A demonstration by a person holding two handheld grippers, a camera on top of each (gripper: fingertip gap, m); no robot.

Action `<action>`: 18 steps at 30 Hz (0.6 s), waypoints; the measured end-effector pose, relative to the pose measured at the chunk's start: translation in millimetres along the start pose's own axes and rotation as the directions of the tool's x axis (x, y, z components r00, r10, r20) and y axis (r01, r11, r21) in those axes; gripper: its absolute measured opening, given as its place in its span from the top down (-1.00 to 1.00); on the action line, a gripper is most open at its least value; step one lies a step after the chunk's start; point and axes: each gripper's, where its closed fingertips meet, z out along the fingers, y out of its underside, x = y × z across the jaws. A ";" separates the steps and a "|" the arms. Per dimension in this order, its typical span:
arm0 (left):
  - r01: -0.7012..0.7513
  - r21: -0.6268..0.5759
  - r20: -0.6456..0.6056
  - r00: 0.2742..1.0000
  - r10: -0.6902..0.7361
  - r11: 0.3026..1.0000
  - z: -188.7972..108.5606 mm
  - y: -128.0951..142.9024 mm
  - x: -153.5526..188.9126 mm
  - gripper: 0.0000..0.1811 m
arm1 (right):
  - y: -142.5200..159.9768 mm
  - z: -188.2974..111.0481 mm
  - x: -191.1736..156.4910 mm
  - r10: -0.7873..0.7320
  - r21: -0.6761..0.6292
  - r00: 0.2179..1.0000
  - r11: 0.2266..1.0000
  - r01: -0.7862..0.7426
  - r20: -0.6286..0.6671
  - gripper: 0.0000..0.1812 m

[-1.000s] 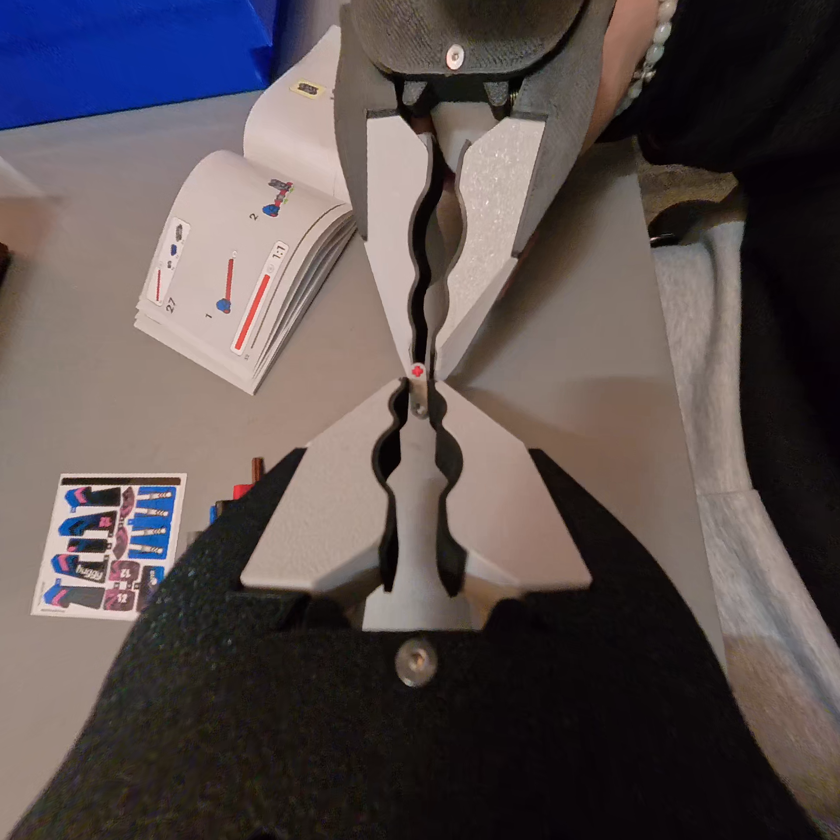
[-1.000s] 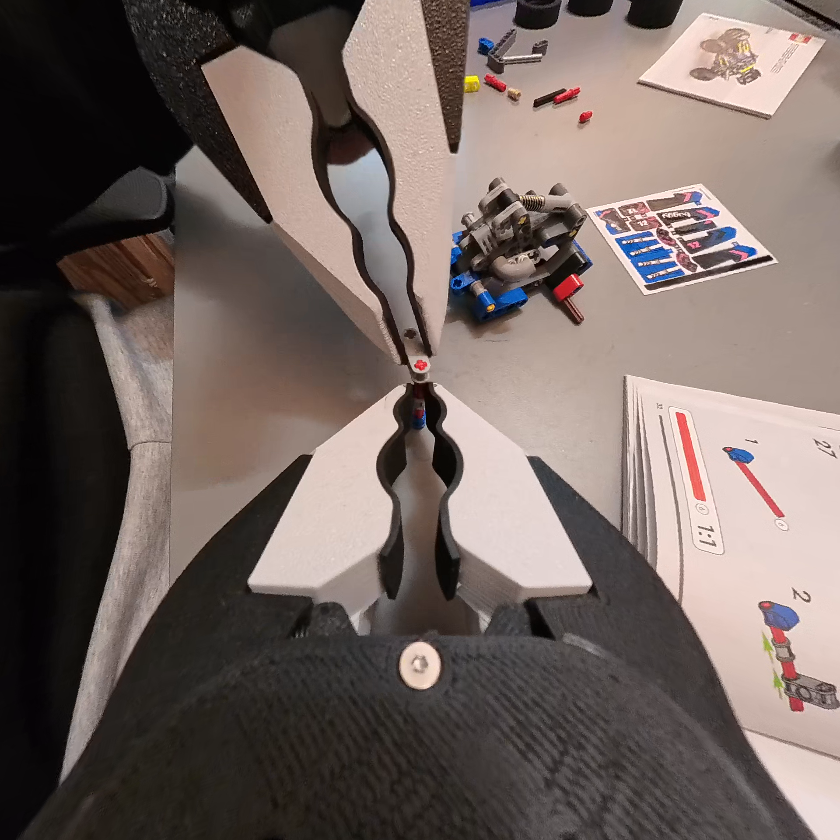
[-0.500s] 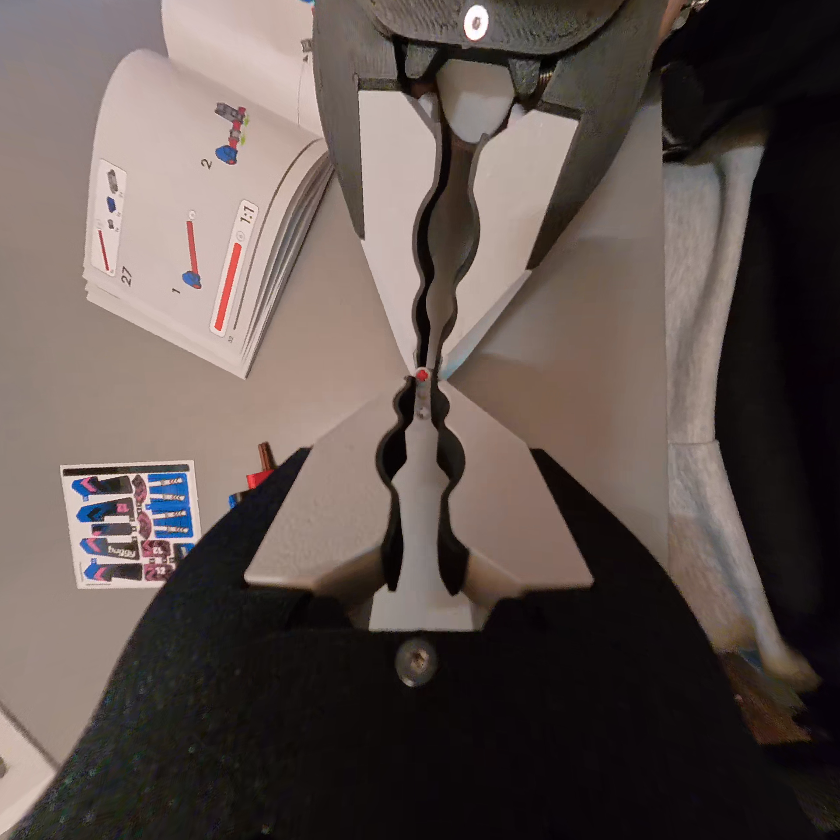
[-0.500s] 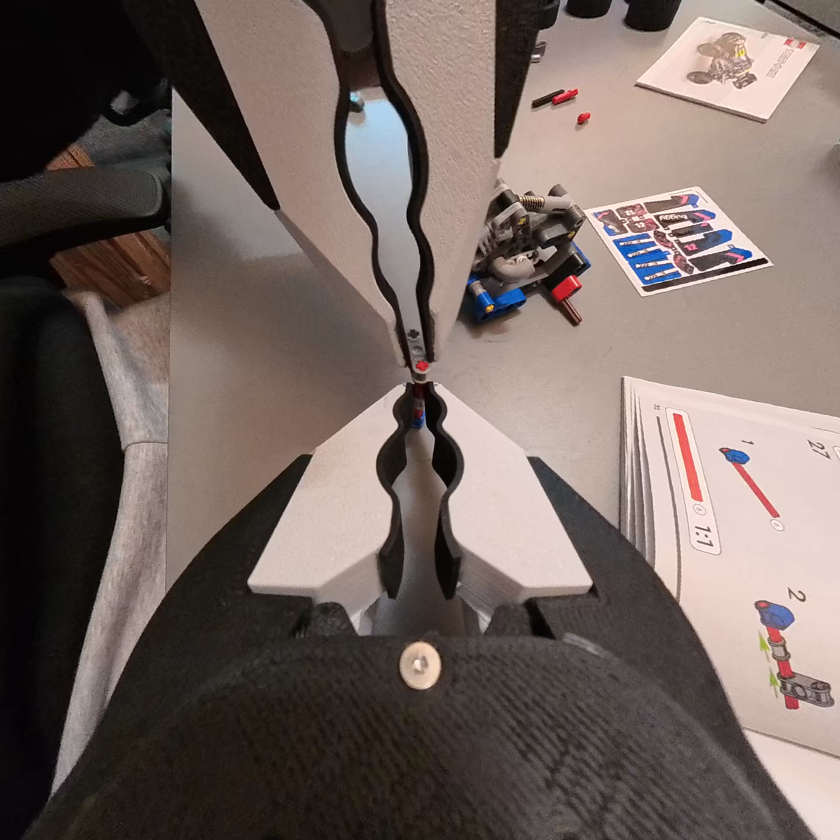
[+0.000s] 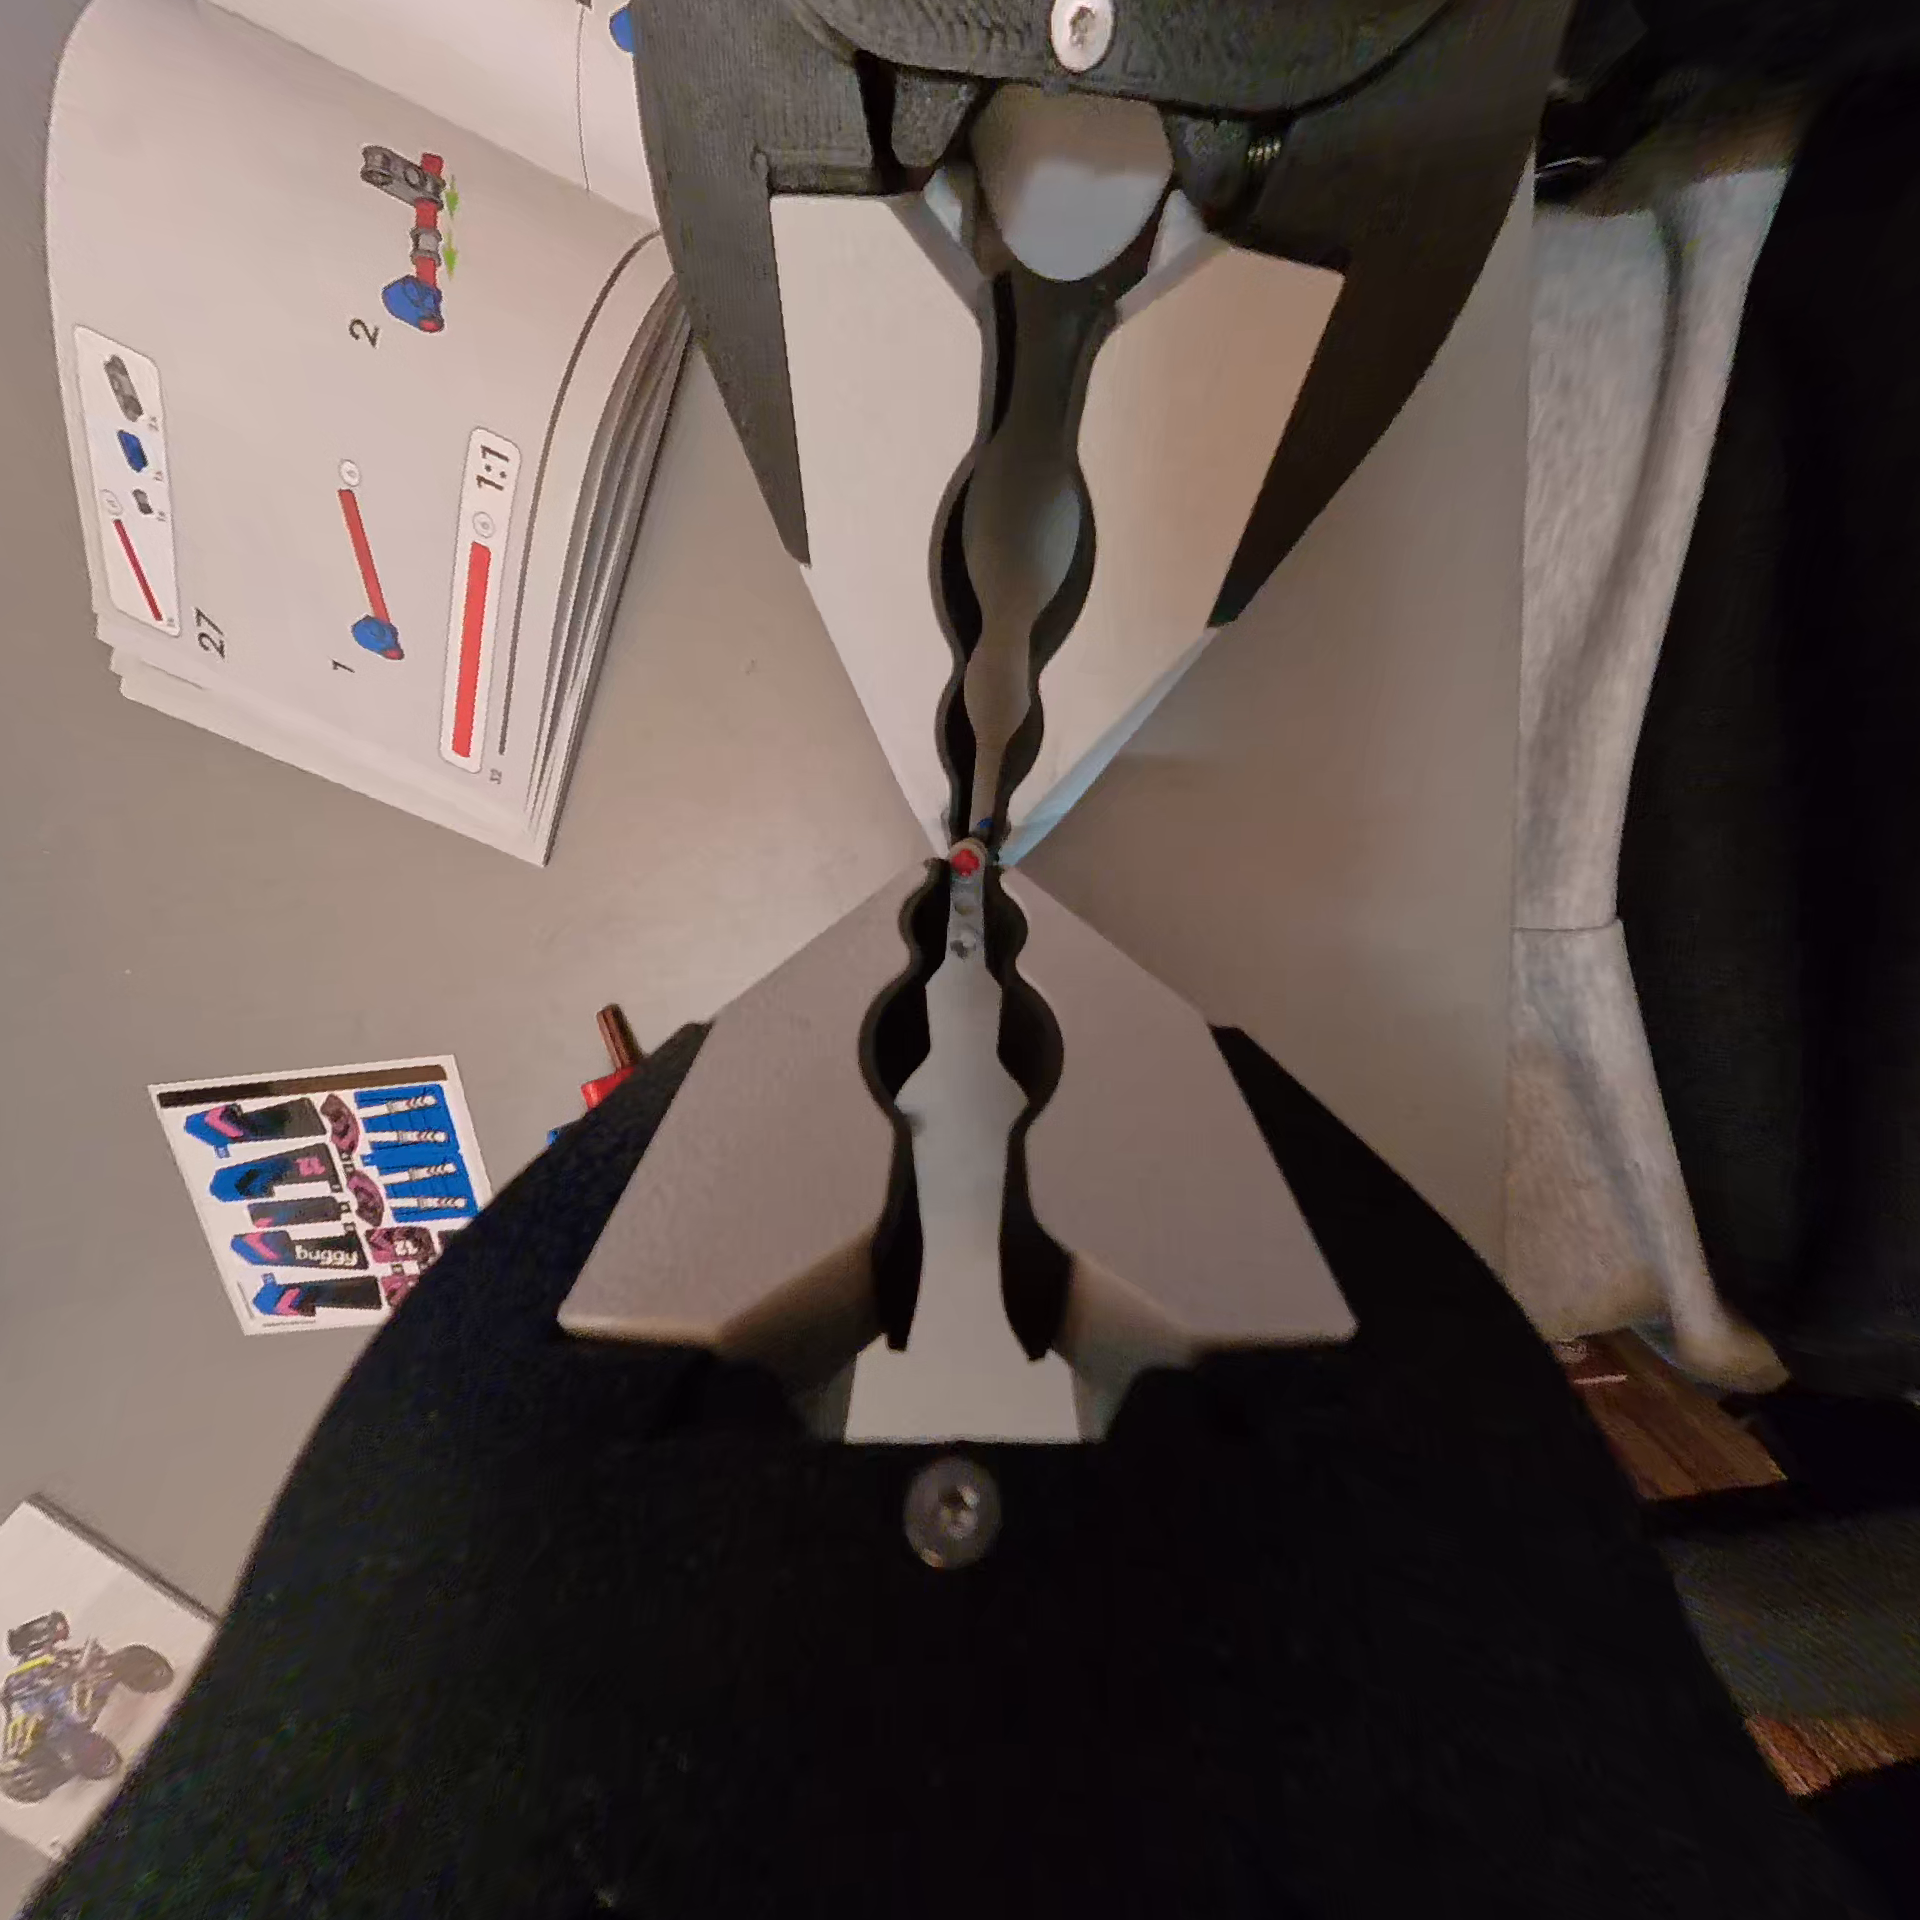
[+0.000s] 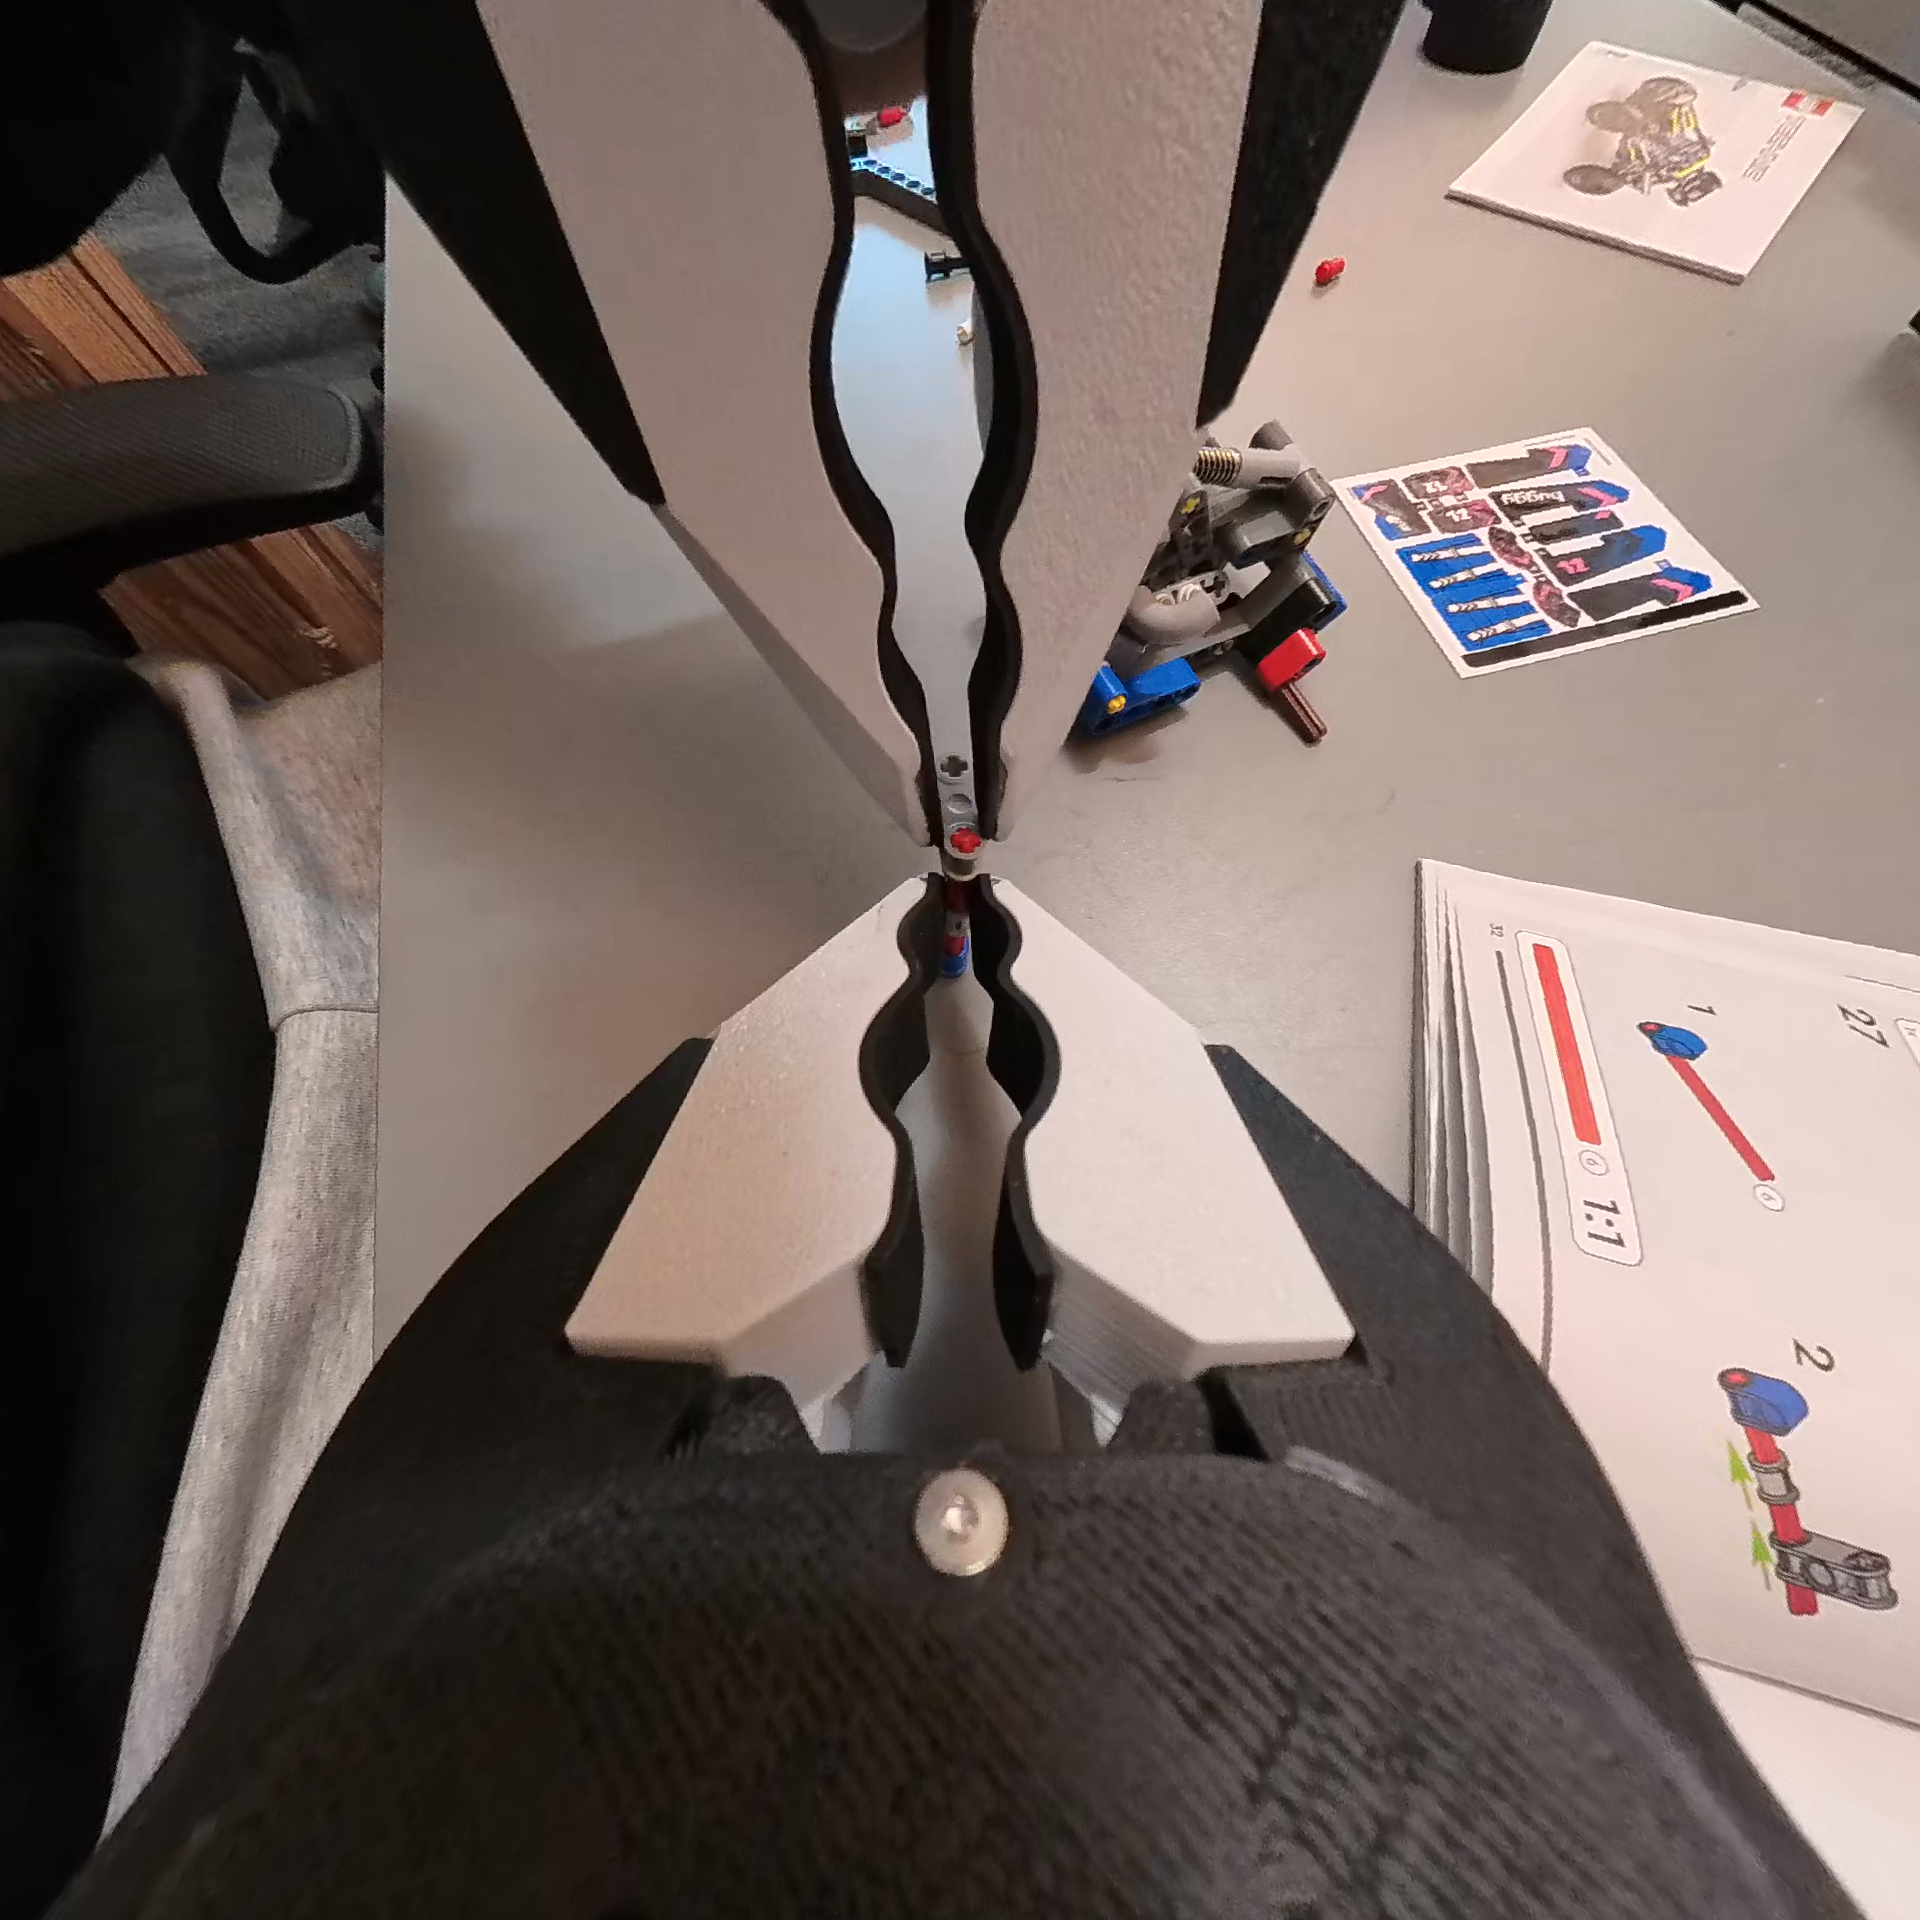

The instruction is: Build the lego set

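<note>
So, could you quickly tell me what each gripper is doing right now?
Left gripper: shut on the grey beam.
Right gripper: shut on the red axle.

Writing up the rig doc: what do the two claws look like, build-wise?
Both match. The left claw and right claw each have two pale grey wedge-shaped fingers tapering to a point, with wavy black pads lining the inner edges. Each sits in a black textured body with one silver screw at centre. No cables visible.
</note>
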 end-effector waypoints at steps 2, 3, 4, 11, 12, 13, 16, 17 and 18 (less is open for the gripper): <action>0.004 -0.001 -0.003 1.000 -0.004 1.000 0.1 0.2 0.3 0.96 | 0.0 0.1 -0.3 -0.001 0.000 1.000 1.000 0.001 0.001 0.96; 0.006 0.001 -0.005 1.000 -0.006 1.000 0.3 0.2 0.3 0.96 | 0.0 0.1 -0.3 -0.002 0.000 1.000 1.000 0.002 0.001 0.96; 0.009 0.003 -0.007 1.000 -0.009 1.000 0.4 0.1 0.5 0.96 | 0.0 0.0 -0.3 -0.001 0.000 1.000 1.000 0.001 0.002 0.96; 0.005 0.001 0.003 1.000 -0.005 1.000 0.9 0.2 0.6 0.96 | -0.1 0.0 -0.6 -0.001 0.000 1.000 1.000 0.001 0.003 0.96; 0.006 0.001 0.002 1.000 -0.006 1.000 1.0 0.3 0.5 0.96 | -0.1 0.1 -0.5 -0.001 0.000 1.000 1.000 0.001 0.003 0.96; 0.008 0.002 0.001 1.000 -0.008 1.000 1.0 0.3 0.5 0.96 | -0.1 0.1 -0.5 -0.001 -0.001 1.000 1.000 0.001 0.003 0.96; 0.008 0.001 0.002 1.000 -0.008 1.000 1.2 0.2 0.4 0.96 | -0.1 0.1 -0.5 0.001 -0.001 1.000 1.000 -0.001 0.005 0.96; 0.010 0.003 0.001 1.000 -0.010 1.000 1.4 0.1 0.5 0.96 | 0.0 0.0 -0.5 0.001 -0.001 1.000 1.000 -0.001 0.004 0.96; 0.011 0.004 0.001 1.000 -0.011 1.000 1.4 0.2 0.7 0.96 | 0.0 0.0 -0.7 0.000 -0.001 1.000 1.000 0.000 0.005 0.96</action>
